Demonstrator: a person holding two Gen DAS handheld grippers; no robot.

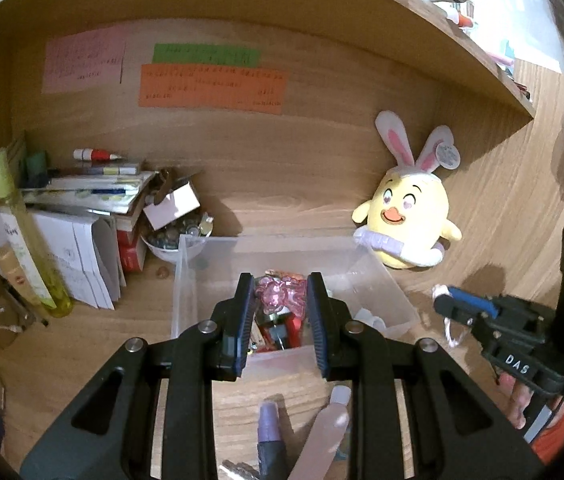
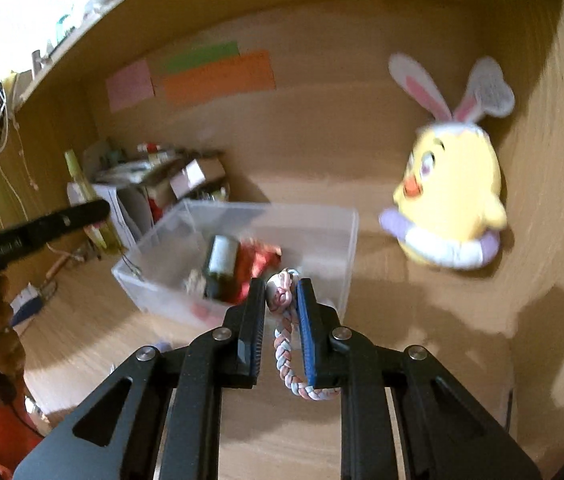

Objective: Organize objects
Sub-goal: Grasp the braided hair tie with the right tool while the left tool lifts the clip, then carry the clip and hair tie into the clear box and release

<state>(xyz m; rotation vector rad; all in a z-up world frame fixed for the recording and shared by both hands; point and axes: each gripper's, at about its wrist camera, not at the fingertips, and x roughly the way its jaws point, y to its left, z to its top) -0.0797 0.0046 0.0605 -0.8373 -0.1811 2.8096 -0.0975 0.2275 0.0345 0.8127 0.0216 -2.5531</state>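
A clear plastic bin (image 1: 194, 280) sits on the wooden desk and holds a pink translucent toy (image 1: 282, 294), red items and a dark bottle (image 2: 221, 268). My left gripper (image 1: 280, 308) is open and empty, hovering over the bin's near side. My right gripper (image 2: 280, 300) is shut on a braided pink, white and blue bracelet (image 2: 286, 344), held just right of the bin (image 2: 322, 224). It also shows in the left wrist view (image 1: 448, 304). A purple tube (image 1: 268, 424) and a pink tube (image 1: 332, 424) lie on the desk under my left gripper.
A yellow chick plush with bunny ears (image 1: 406, 216) leans against the back wall at the right. A pile of books and papers (image 1: 82, 216), a bowl of small things (image 1: 178, 236) and a yellow-green bottle (image 1: 22, 236) crowd the left. A shelf (image 1: 362, 20) overhangs.
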